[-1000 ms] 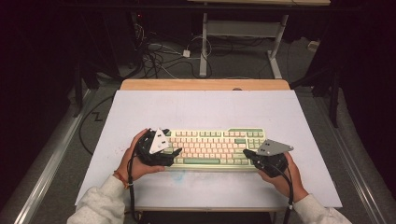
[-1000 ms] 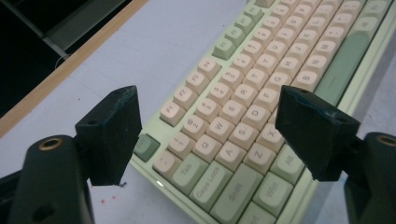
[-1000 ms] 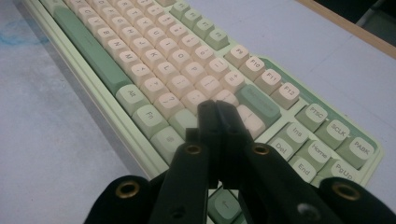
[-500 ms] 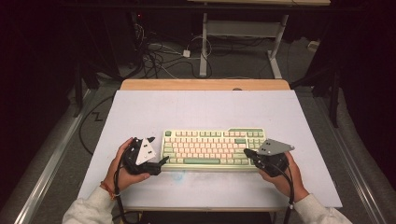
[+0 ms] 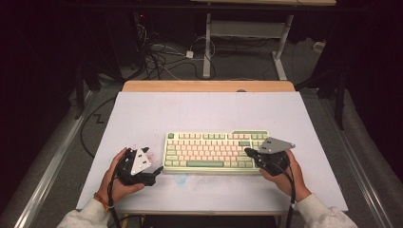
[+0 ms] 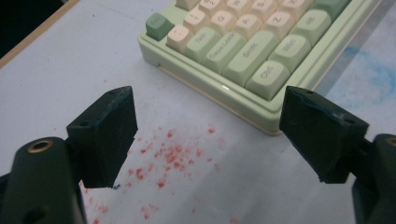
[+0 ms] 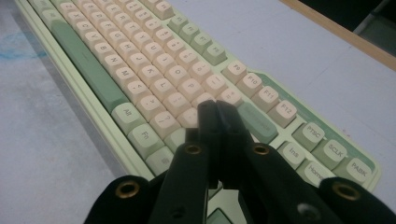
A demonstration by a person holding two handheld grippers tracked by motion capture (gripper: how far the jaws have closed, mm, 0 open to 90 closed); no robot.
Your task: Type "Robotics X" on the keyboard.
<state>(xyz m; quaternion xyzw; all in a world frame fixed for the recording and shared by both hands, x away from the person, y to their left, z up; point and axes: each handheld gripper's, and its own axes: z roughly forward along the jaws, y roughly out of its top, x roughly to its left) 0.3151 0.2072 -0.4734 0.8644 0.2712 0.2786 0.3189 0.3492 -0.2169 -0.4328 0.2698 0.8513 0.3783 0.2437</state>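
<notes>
A pale green keyboard (image 5: pixel 214 152) with cream and green keys lies on the white table top (image 5: pixel 209 111), near its front. My left gripper (image 5: pixel 154 169) rests in a hand just off the keyboard's left end, its jaws wide open with nothing between them. In the left gripper view the keyboard's corner (image 6: pixel 252 60) lies ahead of that gripper (image 6: pixel 210 135), above a patch of red specks (image 6: pixel 173 158). My right gripper (image 5: pixel 249 153) is shut, its tips over the keys at the keyboard's right end. In the right gripper view the shut jaws (image 7: pixel 217 108) point down at the cream keys (image 7: pixel 154 70).
A wooden strip (image 5: pixel 209 86) edges the table's far side. Cables (image 5: pixel 161 54) and a desk frame (image 5: pixel 247 33) stand on the floor beyond. A faint blue smear (image 5: pixel 183 179) marks the table in front of the keyboard. Bare table surface stretches behind the keyboard.
My left gripper has drawn away from the keyboard's left end, moving left and toward the table's front edge. The right gripper has stayed where it was.
</notes>
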